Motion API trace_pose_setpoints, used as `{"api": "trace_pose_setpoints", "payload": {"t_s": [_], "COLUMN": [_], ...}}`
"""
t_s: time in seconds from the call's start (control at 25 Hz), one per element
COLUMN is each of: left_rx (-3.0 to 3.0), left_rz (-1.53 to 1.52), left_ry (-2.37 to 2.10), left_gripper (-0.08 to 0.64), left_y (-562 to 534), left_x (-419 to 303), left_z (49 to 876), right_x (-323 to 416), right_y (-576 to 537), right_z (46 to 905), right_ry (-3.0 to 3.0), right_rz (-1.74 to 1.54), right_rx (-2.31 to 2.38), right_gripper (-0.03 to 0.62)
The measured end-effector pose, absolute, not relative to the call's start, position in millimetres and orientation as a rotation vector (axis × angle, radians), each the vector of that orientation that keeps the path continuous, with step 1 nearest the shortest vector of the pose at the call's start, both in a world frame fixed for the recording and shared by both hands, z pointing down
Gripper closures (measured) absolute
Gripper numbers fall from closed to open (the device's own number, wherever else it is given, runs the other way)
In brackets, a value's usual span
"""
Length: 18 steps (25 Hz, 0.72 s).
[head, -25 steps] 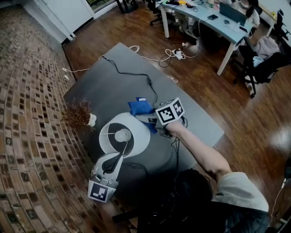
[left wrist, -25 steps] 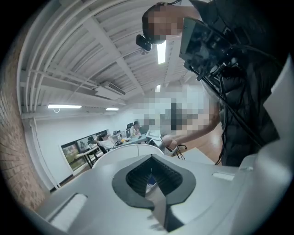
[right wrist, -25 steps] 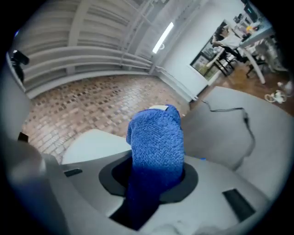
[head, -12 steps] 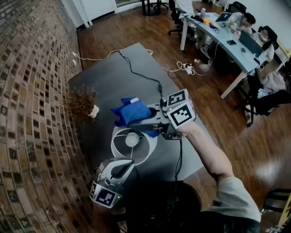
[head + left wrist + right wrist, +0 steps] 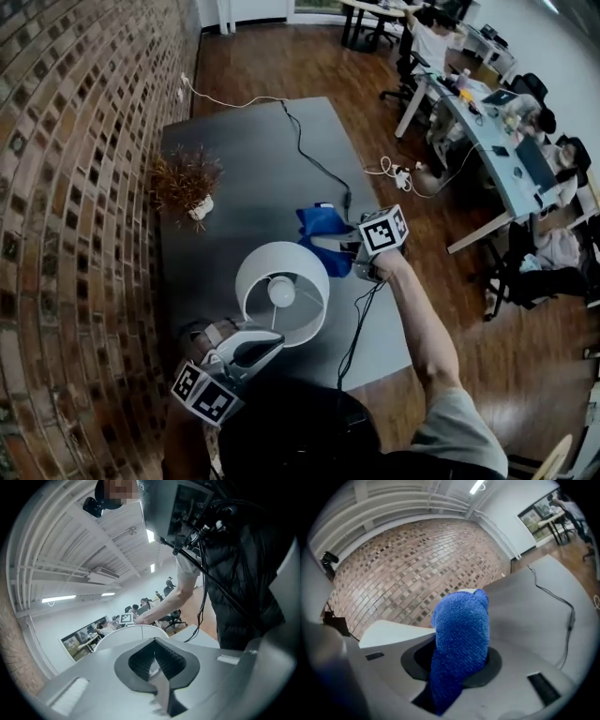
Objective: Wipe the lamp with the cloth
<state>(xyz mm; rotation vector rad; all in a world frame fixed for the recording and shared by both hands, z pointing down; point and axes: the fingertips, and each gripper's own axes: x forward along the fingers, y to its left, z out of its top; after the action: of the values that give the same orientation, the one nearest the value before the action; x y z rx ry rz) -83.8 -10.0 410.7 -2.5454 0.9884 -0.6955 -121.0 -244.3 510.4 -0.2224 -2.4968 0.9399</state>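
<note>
Blue nubbly cloth (image 5: 461, 634) pinched in right gripper (image 5: 326, 241), round white drum-shaded lamp (image 5: 281, 259)

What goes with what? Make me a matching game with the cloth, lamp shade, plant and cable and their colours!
Things:
1 cloth
2 lamp shade
3 plant
4 cable

Colours:
A black
B brown
C blue
D white

Pairs: 1-C, 2-D, 3-B, 4-A
</note>
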Motion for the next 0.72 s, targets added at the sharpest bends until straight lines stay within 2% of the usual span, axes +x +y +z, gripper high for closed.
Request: {"api": "trace_pose_setpoints", "payload": {"t_s": [0.2,0.28,0.4,0.52,0.72], "left_rx": [-2.524,-2.520,-2.522,-2.530,-2.553], "left_rz": [-0.700,-0.704,-0.715,-0.712,-0.684], "left_ry": [0.964,0.955,0.940,0.951,0.990], "left_gripper": [0.558,0.558,0.558,0.558,0.558], "left_y": [-14,-15,-14,-13,-19], "left_x": [-87,-86,-86,-89,-98], "left_z": [409,409,410,412,410], "right_x": [-158,-168,-185,-199,-212], "right_y": [-166,-129,-104,-122,-206], "right_z": [344,323,360,398,503], "right_ry": [-2.689,-2.608,-2.398,-2.282,-2.221], "right_rz": [0.638,0.514,0.447,0.626,0.866], "right_rx": [-0.775,-0.948,-1.048,-1.073,-0.695], "right_gripper": [0.482,0.482,0.482,0.482,0.482]}}
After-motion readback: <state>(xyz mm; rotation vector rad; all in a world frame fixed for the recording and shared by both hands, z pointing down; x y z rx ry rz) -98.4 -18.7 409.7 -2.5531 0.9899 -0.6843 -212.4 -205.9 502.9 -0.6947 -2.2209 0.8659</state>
